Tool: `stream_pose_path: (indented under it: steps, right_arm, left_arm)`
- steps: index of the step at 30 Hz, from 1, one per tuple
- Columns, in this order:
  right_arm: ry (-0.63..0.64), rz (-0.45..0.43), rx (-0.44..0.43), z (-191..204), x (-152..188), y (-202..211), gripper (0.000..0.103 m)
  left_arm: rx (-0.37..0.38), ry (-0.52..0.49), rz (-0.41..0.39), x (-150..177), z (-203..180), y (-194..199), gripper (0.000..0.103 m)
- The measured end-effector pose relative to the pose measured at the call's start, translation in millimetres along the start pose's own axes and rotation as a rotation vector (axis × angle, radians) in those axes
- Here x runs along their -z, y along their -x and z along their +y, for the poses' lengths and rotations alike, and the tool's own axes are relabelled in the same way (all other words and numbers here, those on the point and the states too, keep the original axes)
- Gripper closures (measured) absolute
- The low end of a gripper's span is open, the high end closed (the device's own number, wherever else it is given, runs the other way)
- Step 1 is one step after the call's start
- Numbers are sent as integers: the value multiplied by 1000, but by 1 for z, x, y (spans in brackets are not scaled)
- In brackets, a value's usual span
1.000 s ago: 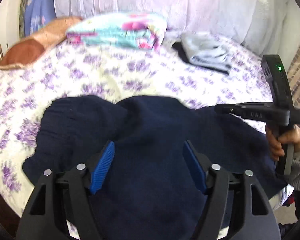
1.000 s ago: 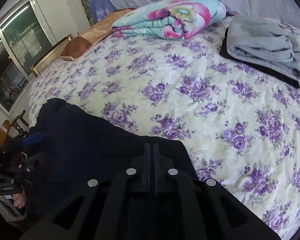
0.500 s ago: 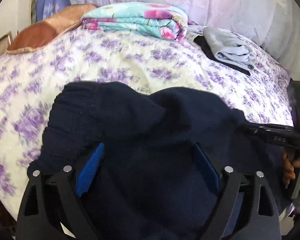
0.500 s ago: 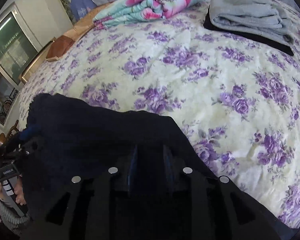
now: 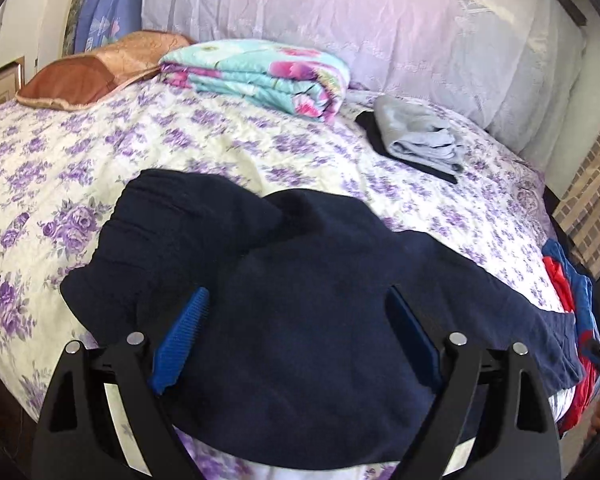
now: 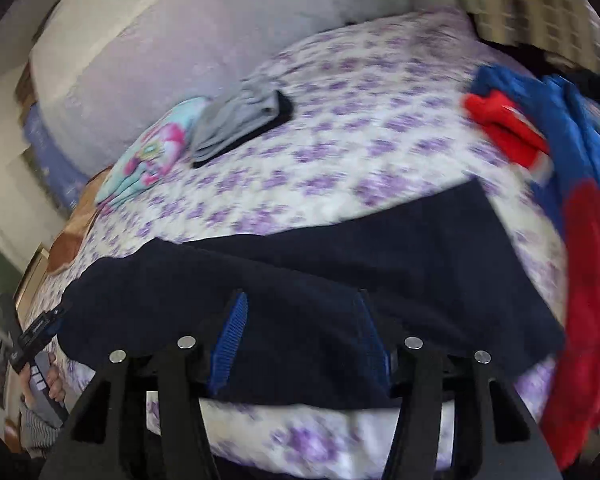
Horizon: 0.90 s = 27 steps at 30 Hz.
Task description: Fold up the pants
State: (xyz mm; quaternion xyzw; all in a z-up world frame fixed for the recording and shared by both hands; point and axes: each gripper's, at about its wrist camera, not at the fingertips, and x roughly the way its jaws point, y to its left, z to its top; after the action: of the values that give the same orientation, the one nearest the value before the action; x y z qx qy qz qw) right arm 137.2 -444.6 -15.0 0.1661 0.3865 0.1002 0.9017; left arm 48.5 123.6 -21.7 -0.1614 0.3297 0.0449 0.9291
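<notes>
Pants (image 6: 340,264) blurred, near edge behind gripper (image 6: 300,332)

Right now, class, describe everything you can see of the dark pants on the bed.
The pants are navy, of soft knit-looking fabric, lying crumpled and partly folded at the near edge of the floral sheet. A ribbed band bunches at their left end. Neither tool grips them; a red and blue garment lies at their right end.
</notes>
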Motion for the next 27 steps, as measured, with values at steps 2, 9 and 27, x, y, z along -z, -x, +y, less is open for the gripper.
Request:
stream_pose_path:
  steps: [2,9,27]
  right_arm:
    - [-121,-7,37,-39,12,23,47]
    - [-367,-25,-26,-108,47,20,47]
    - [-454,-251,-201,-119,40,-12,82]
  left_arm:
    - [13,-11,-15,3,-7,9,16]
    - [94,-68,-49,13,-36,43,12]
    - [157,-156,77,49,-86,36,10]
